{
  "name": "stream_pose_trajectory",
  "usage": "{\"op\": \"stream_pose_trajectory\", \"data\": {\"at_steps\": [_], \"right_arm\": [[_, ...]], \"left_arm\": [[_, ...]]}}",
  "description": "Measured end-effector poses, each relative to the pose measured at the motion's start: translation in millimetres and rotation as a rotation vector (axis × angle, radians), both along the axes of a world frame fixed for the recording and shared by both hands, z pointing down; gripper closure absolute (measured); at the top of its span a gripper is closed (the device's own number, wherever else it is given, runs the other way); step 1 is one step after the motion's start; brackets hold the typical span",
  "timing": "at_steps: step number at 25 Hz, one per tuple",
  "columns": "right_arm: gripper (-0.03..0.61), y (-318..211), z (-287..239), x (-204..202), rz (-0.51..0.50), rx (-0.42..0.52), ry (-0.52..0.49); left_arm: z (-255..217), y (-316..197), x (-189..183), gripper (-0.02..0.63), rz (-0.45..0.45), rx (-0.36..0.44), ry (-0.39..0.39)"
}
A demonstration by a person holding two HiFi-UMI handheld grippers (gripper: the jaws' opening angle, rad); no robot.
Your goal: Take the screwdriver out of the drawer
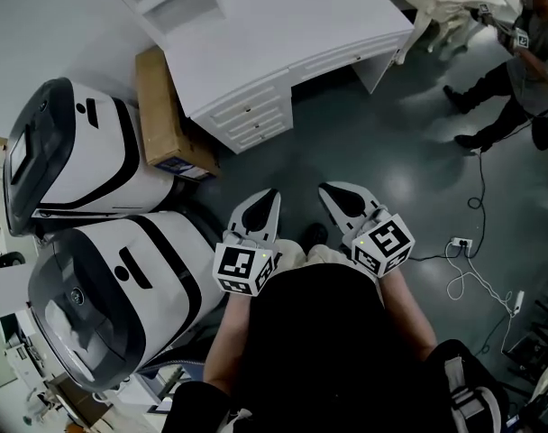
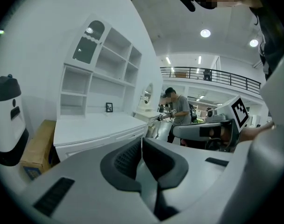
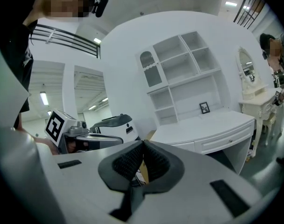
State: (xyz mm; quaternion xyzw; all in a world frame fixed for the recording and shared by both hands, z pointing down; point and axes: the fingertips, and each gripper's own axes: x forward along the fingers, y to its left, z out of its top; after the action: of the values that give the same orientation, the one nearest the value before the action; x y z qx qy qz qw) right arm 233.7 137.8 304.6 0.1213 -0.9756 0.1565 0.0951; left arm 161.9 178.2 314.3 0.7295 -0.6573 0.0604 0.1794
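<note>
white desk drawers (image 1: 253,120) with small knobs all pushed in; left gripper (image 1: 270,194) and right gripper (image 1: 325,188) both closed, empty

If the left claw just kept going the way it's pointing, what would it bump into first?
Probably the white desk, about at its drawers; nothing stands between in the head view. The left claw tilts slightly down, though, so it might touch the floor just short of it.

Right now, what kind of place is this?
Probably a large indoor hall staged with furniture: a white desk with shelf unit, a mirrored dressing table, and an upper balcony railing.
</note>
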Motion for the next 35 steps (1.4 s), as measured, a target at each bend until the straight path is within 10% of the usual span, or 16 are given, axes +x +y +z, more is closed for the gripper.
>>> {"op": "stream_pose_trajectory", "data": {"at_steps": [35], "right_arm": [[0.56,-118.6,7.9,-161.0,0.233,-0.037,0.111]], "left_arm": [[57.7,-141.4,-185.6,0.588,0.192,-0.115,0.04]]}}
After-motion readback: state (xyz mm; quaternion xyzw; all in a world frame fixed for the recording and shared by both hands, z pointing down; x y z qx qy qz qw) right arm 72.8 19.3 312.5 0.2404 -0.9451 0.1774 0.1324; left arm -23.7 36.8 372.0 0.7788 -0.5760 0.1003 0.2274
